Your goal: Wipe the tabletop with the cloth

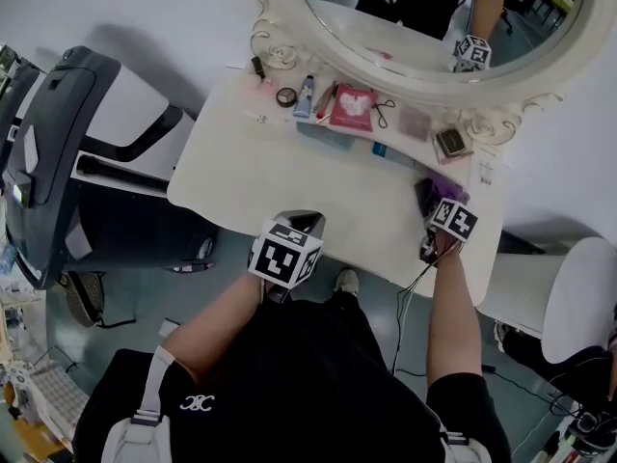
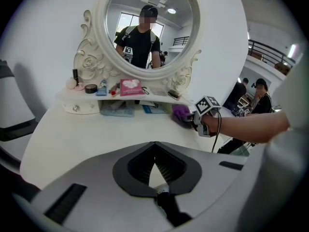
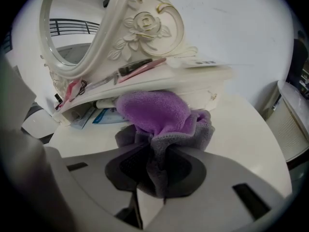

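The right claw is clamping a bunched purple cloth, which is resting on the white surface toward its right end, just in front of the shelf under the mirror. The left claw is hovering over the near edge, its jaws pressed together and gripping nothing.

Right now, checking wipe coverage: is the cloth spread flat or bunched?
Bunched: the purple cloth bulges in folds, clamped in the right gripper.
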A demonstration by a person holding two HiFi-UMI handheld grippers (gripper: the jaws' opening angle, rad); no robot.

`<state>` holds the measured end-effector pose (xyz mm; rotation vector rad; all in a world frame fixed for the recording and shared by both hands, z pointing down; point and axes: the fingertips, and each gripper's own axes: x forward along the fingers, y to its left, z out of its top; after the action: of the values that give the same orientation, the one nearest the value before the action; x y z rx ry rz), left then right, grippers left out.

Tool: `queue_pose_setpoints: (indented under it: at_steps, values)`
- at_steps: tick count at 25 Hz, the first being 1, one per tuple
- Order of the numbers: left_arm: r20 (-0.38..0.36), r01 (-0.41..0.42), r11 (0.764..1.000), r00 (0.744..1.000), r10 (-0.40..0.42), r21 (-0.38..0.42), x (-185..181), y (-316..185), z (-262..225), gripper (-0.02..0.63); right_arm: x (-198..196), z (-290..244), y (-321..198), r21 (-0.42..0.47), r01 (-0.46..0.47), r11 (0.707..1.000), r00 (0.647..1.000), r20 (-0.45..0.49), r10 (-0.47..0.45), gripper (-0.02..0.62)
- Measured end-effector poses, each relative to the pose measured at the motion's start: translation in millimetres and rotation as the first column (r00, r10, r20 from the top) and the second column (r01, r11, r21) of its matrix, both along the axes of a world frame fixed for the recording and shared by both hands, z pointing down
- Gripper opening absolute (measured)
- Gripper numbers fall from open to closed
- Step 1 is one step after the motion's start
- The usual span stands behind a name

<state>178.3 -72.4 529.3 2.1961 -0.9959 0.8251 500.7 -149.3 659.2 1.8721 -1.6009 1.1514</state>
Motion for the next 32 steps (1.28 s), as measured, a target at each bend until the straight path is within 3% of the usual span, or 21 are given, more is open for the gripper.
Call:
queue_pose_setpoints:
  at_steps: [13,20,25,32]
  values:
    - [-0.034,0.015,1.0,0.999,-0.015,-0.005,-135,-27,2,0.006,-204,-5,-41,0.02,0.093,0.995,0.996,0.01,-0.093,0.091]
    - [-0.039,0.091,0.996,0.995,-0.09,0.015,-191,-41,-3,0.006,-305,-6,-67,0.012,0.192,0.981,0.981,0.004,-0.192,0.09]
    - [-0.039,0.147,0.989,0.988,-0.146,0.018,-224,-45,-2,0.006,-374,-8,-83,0.014,0.298,0.954,0.955,0.001,-0.298,0.089]
    - [-0.036,0.246,0.969,0.969,-0.244,0.031,-265,-50,-6,0.006,-470,-10,-103,0.016,0.475,0.88,0.88,0.016,-0.475,0.09]
